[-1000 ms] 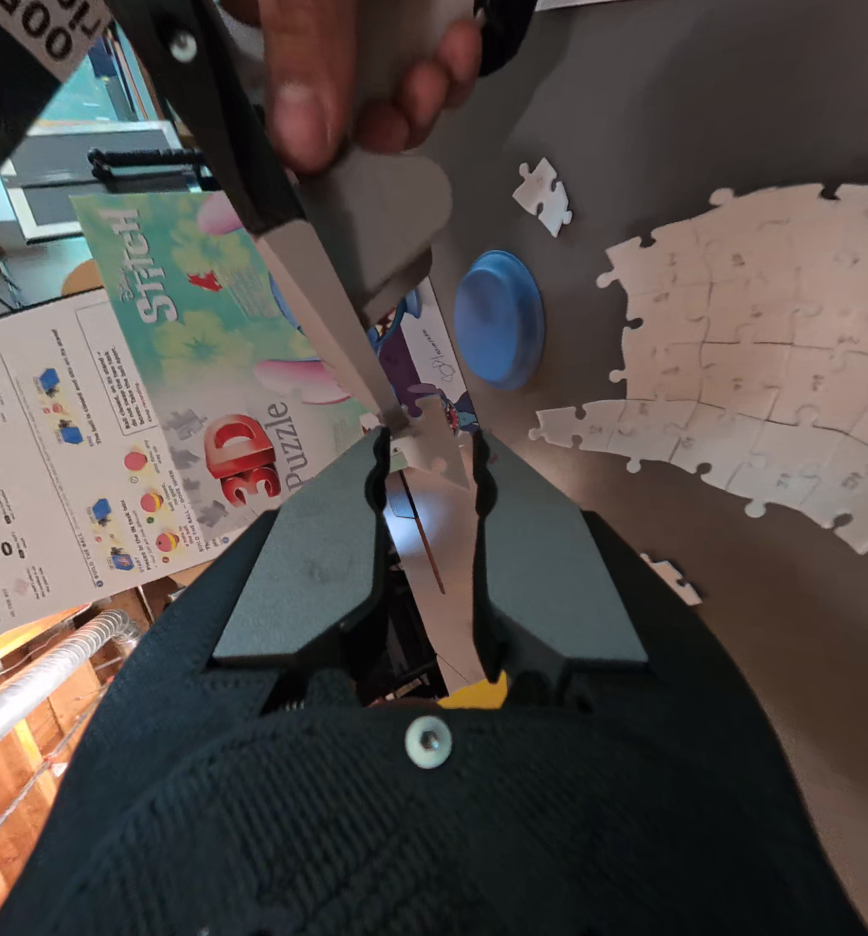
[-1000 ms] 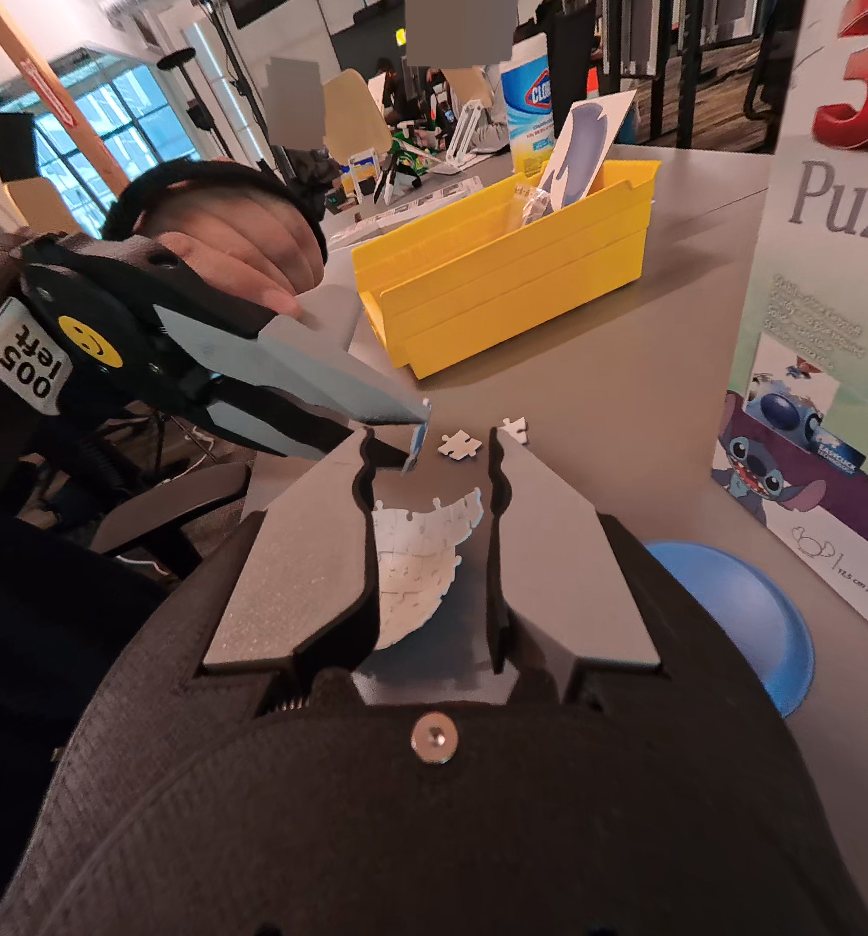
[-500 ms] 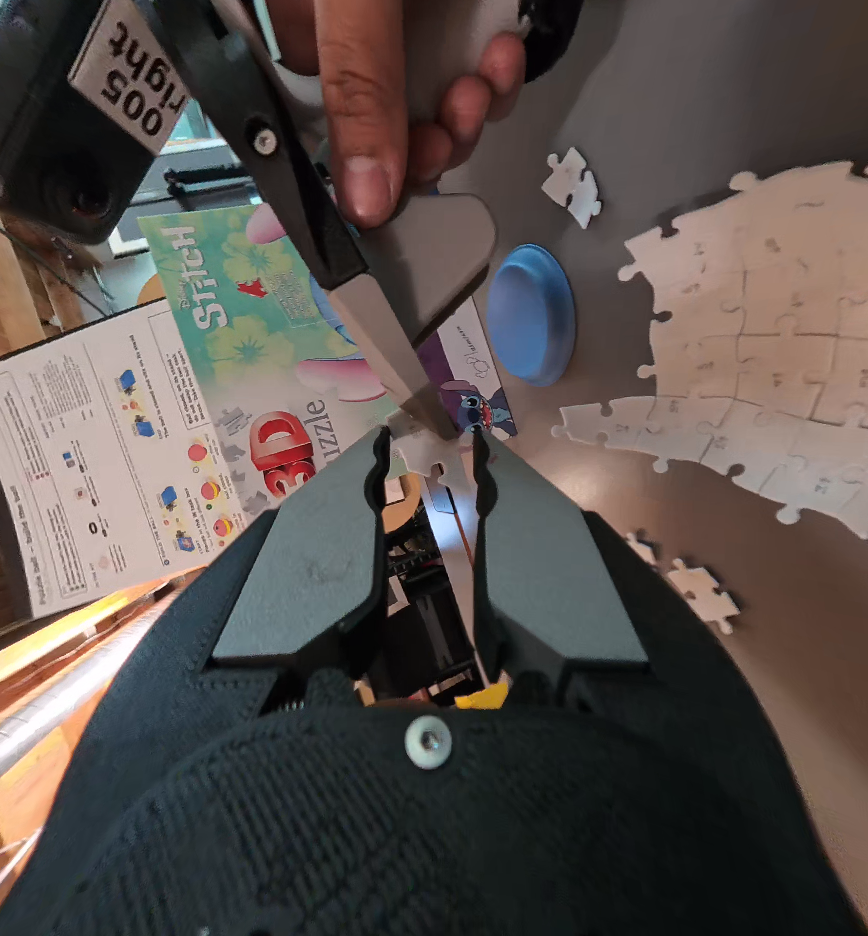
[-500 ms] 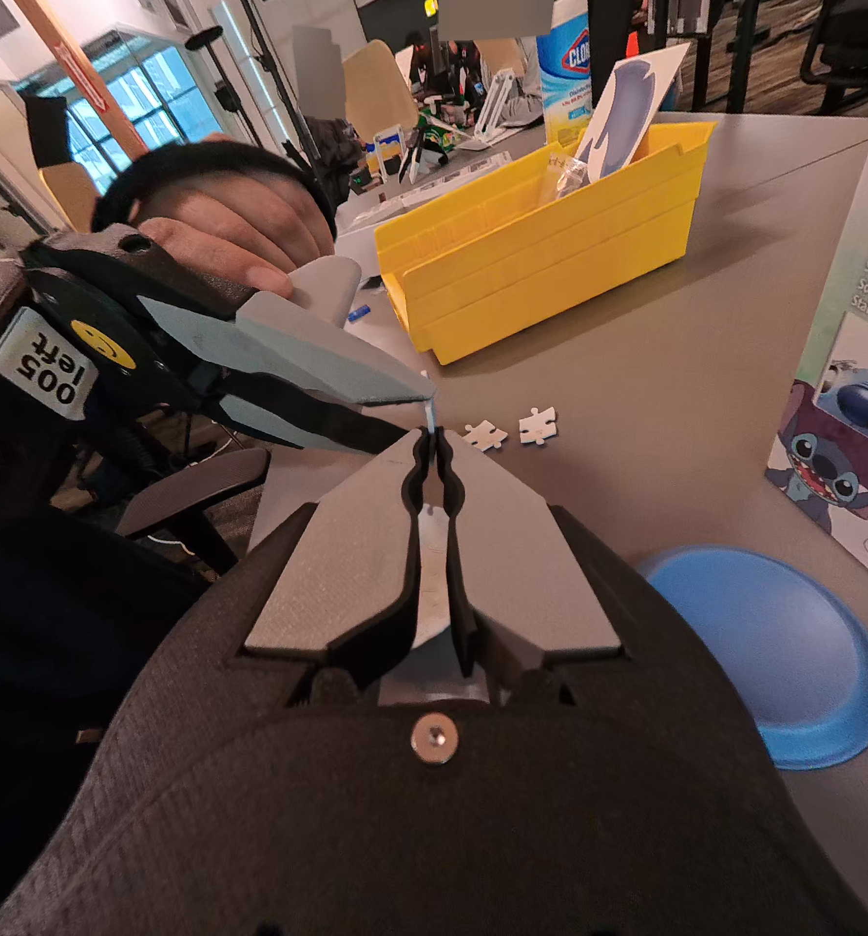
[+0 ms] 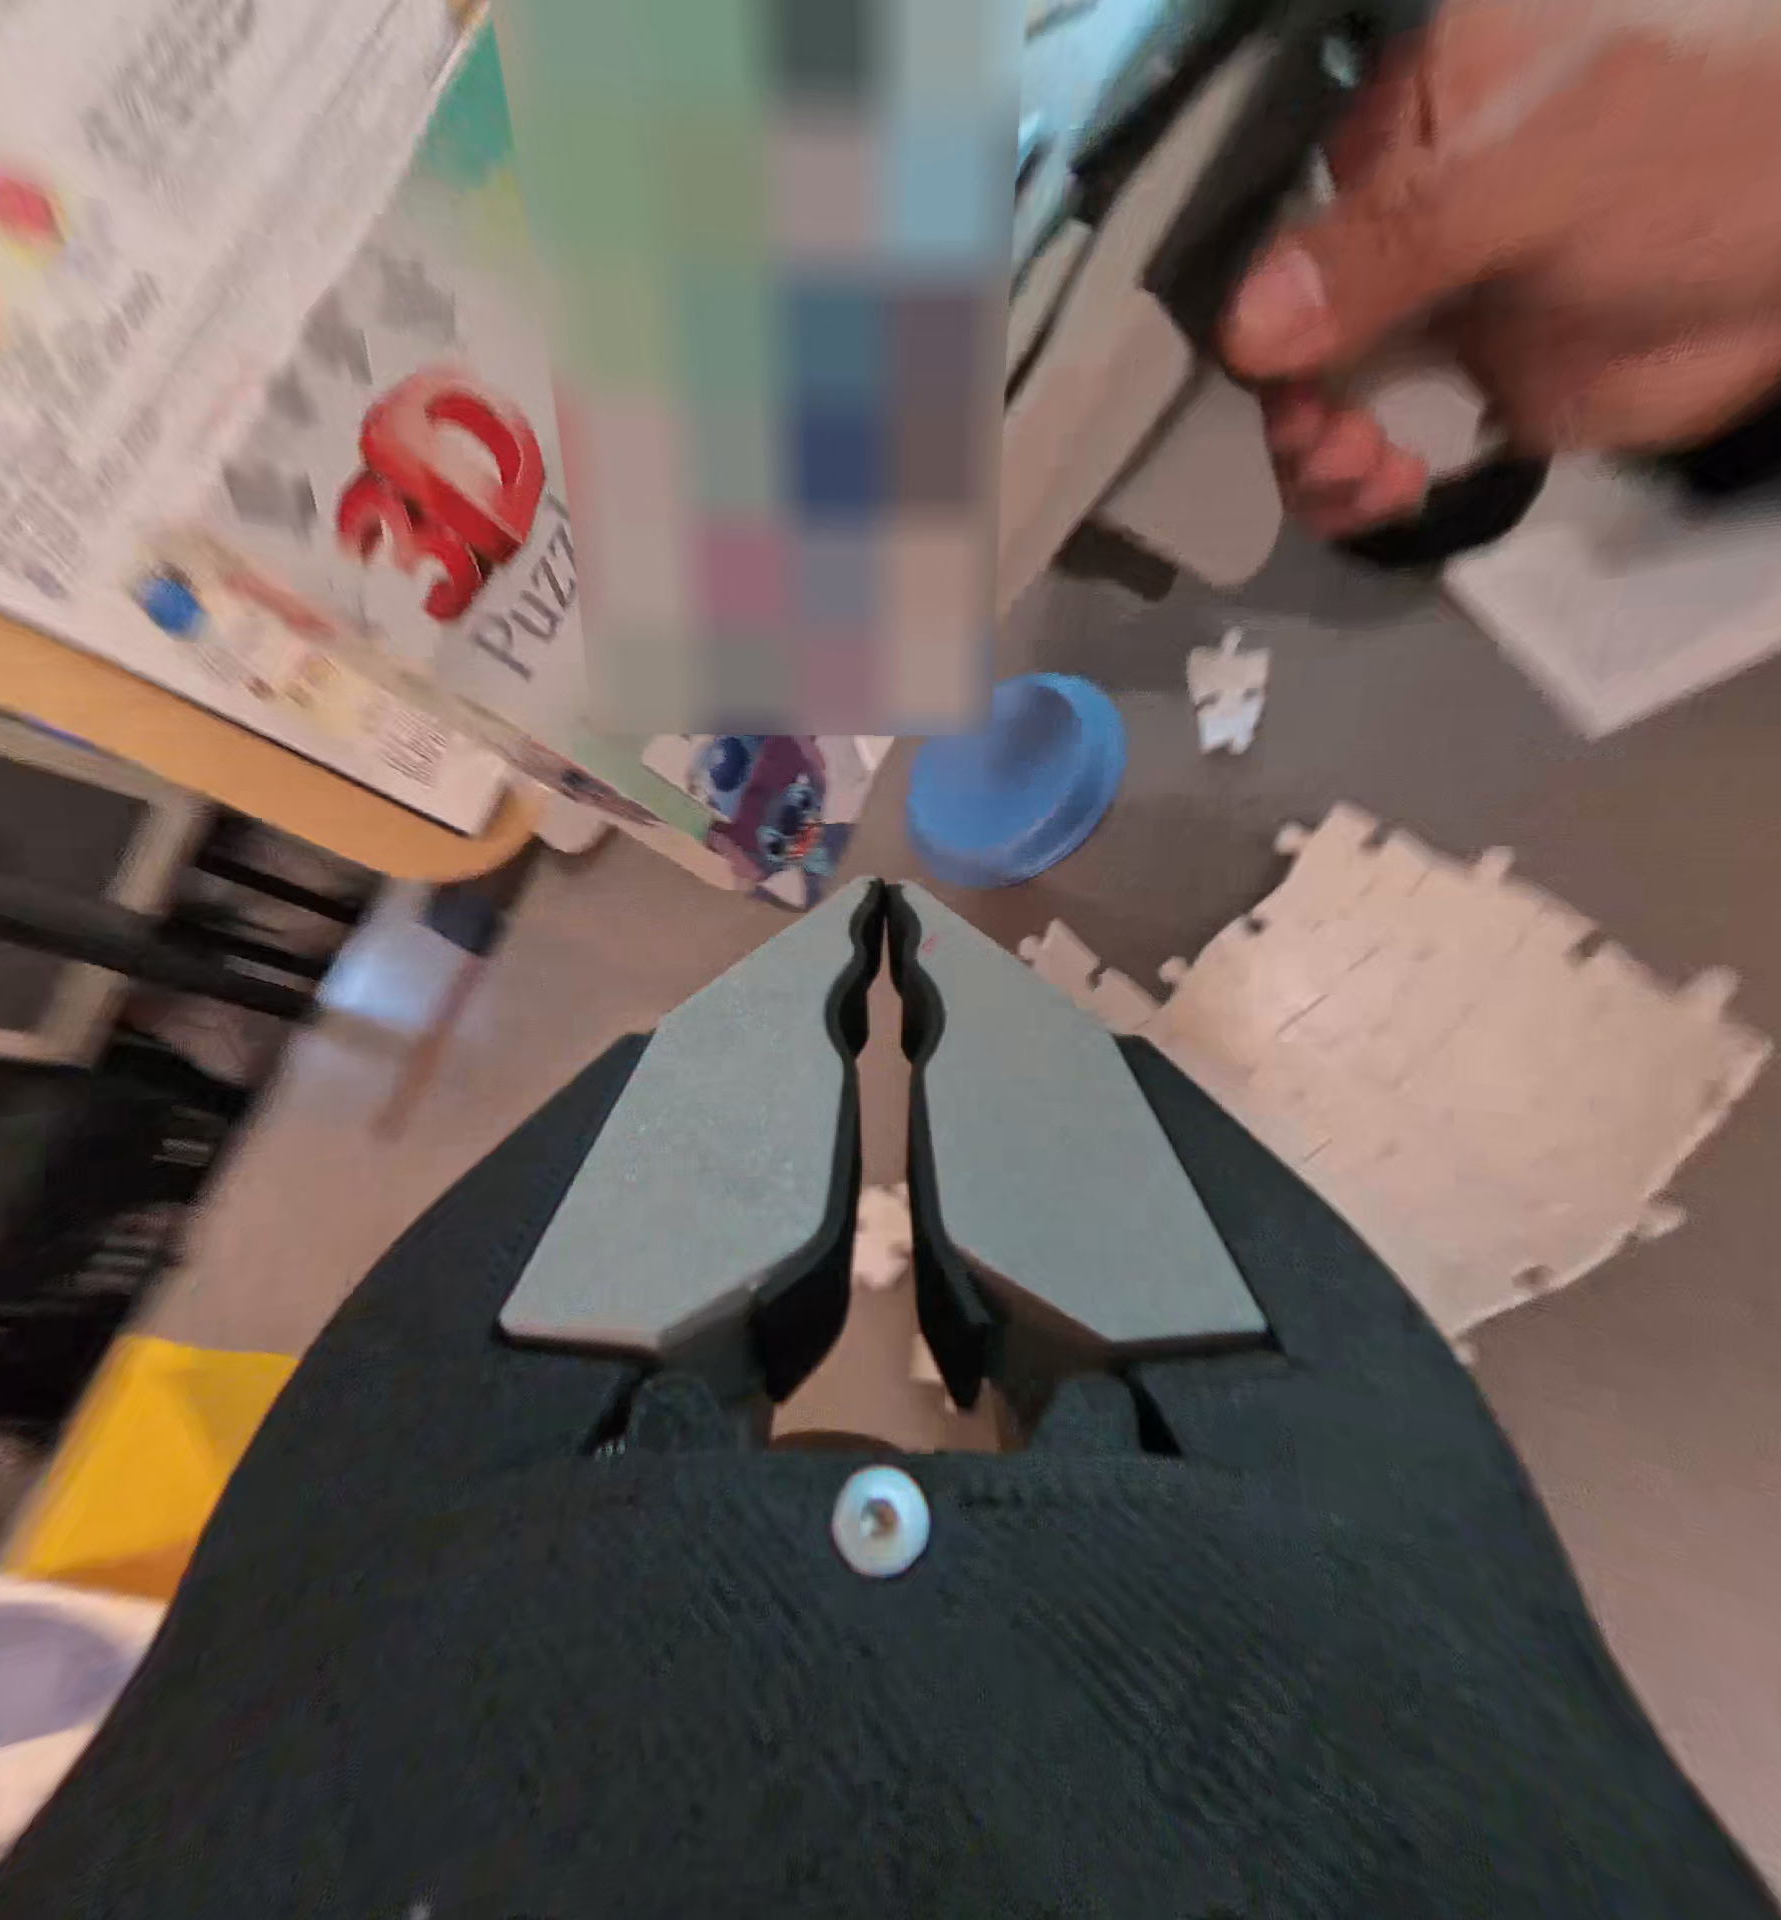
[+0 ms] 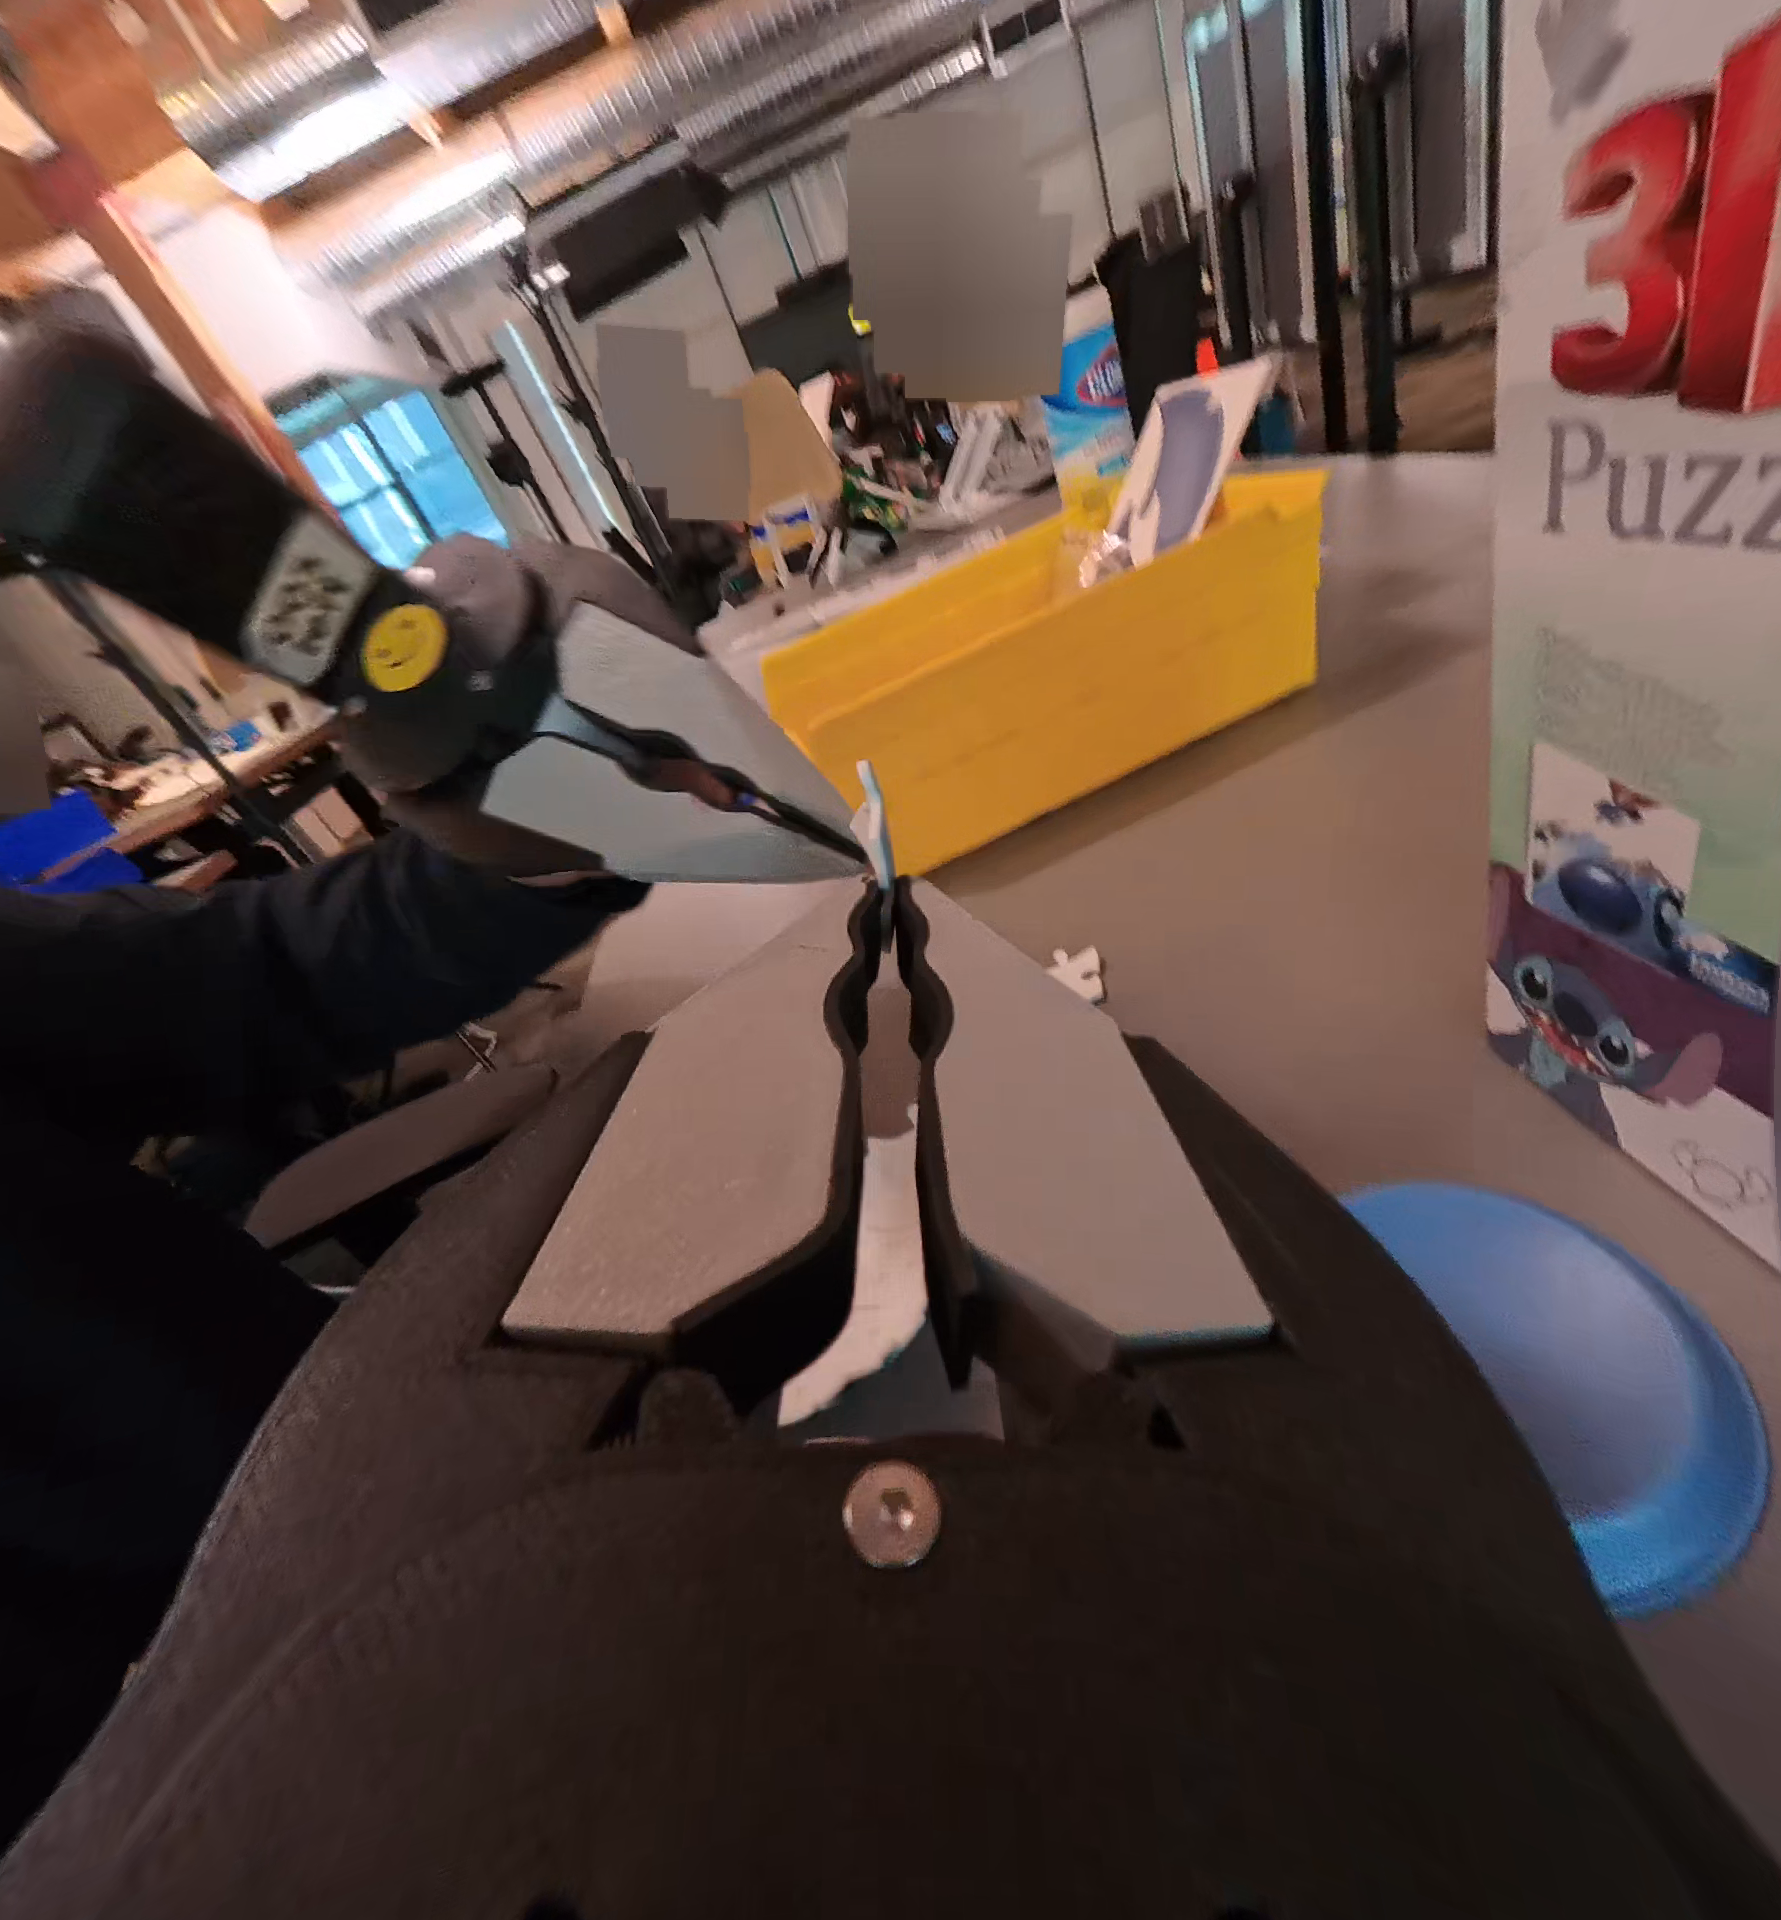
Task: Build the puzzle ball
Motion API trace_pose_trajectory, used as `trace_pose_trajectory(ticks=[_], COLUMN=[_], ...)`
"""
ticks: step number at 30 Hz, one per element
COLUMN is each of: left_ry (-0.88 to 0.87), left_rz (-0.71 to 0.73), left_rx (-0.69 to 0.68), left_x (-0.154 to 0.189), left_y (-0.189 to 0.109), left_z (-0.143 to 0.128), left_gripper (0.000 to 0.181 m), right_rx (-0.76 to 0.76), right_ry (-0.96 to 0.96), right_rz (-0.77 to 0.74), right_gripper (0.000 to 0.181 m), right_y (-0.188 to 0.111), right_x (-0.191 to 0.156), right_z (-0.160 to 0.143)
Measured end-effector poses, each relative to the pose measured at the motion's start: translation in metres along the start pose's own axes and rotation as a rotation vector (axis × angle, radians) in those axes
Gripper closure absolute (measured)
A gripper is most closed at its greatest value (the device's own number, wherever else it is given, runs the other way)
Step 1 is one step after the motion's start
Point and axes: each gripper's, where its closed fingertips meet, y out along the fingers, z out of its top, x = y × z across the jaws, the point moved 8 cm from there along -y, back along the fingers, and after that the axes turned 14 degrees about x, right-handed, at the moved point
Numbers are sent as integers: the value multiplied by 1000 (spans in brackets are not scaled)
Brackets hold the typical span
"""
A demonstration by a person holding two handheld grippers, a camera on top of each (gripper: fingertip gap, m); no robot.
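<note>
Fingers of the right gripper (image 6: 888, 896) pinch a puzzle piece (image 6: 875, 821) edge-on; left gripper (image 5: 884, 902) fingers pressed together, apparently empty. Assembled puzzle section (image 5: 1426, 1081) lies on the grey table (image 5: 1644, 1455).

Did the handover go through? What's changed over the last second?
Yes. The right tongs closed on the puzzle piece, and the left tongs let it go, shut empty and swung aside. The piece now stands upright in the right tongs alone. The assembled white section, blue disc, box and yellow bin stayed put.
</note>
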Motion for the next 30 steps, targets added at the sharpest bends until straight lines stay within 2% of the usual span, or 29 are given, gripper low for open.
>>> trace_pose_trajectory(ticks=[1, 2, 3, 4, 7, 9, 12, 14, 16, 19, 24, 26, 28, 30], left_ry=[-124, -230, -320, -397, -566, -645, -706, -700, -654, -535, -374, -275, -243, -284], left_rz=[-9, -32, -54, -75, -143, -204, -235, -250, -294, -355, -454, -474, -473, -472], left_rx=[22, 58, 102, 144, 268, 345, 379, 325, 205, 5, -200, -292, -320, -269], left_x=[-4, -6, -9, -11, -15, -17, -20, -22, -25, -35, -33, -28, -26, -27], left_y=[1, 1, 2, 2, 1, -1, 0, 1, 1, -1, 3, 7, 11, 12], left_z=[0, 0, 1, 3, 8, 11, 10, 7, 8, 14, 27, 24, 26, 32], left_gripper=[181, 174, 149, 138, 153, 178, 181, 181, 181, 181, 181, 181, 181, 181], right_rx=[28, 53, 75, 89, 92, 97, 109, 88, 40, 34, -13, -60, -127, -129], right_ry=[-3, -9, -14, -18, -37, -49, -50, -64, -72, -79, -126, -140, -156, -147], right_rz=[22, 40, 59, 78, 115, 133, 148, 134, 124, 115, 136, 140, 102, 104], right_gripper=[181, 181, 181, 181, 181, 181, 181, 181, 181, 168, 170, 181, 181, 181], right_y=[0, 0, 1, 1, 4, 6, 6, 7, 10, 8, 10, 13, 15, 16], right_x=[-2, -5, -7, -10, -14, -16, -16, -15, -12, -12, -18, -19, -16, -17], right_z=[2, 3, 4, 5, 3, 1, 1, -2, -7, -3, -3, -10, -17, -19])
